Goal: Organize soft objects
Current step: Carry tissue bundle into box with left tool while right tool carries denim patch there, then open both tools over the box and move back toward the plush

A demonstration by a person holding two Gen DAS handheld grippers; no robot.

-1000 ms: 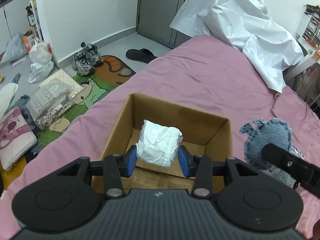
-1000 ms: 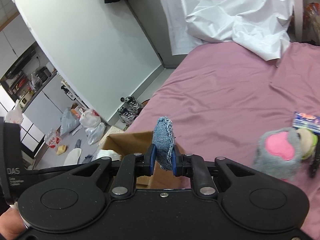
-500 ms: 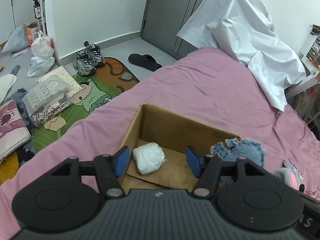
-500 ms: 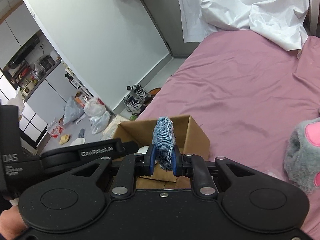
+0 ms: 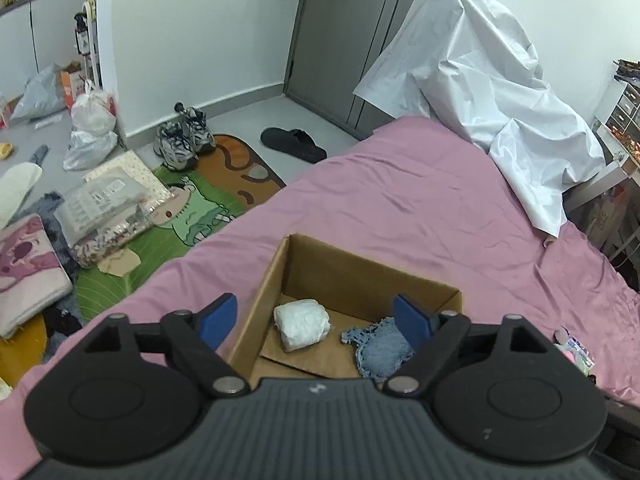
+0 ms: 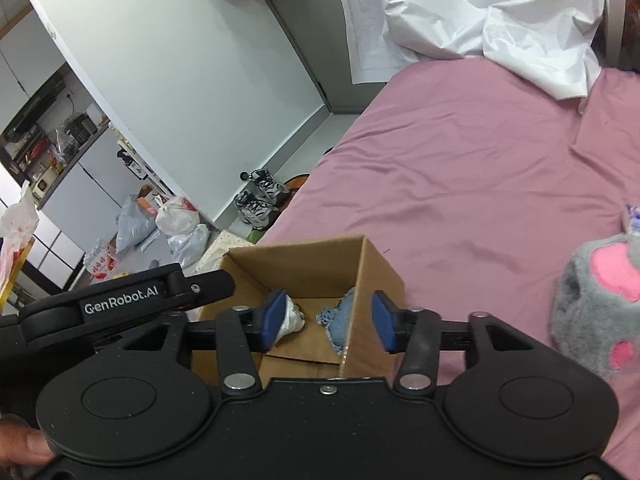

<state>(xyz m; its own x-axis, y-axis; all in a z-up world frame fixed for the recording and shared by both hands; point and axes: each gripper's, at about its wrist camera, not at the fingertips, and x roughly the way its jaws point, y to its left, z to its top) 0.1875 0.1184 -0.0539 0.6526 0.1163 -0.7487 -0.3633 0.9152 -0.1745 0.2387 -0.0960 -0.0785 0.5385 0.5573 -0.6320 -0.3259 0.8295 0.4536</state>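
Cardboard box (image 5: 276, 276) on the pink bed (image 5: 420, 208) holds two soft things: a white wad (image 5: 302, 323) and a frayed denim piece (image 5: 380, 344), lying just beside each other on its floor. The left gripper (image 5: 316, 320) and the right gripper (image 6: 325, 322) have just been opening, and their fingers now stand apart with nothing clamped. Likely next is the grey plush toy (image 6: 600, 304), on the bed beside the box: light, squashy, best pinched across its body.

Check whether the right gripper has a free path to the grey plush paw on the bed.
Probably yes: the right gripper is open and empty, and the grey plush paw lies uncovered on the pink sheet beside it.
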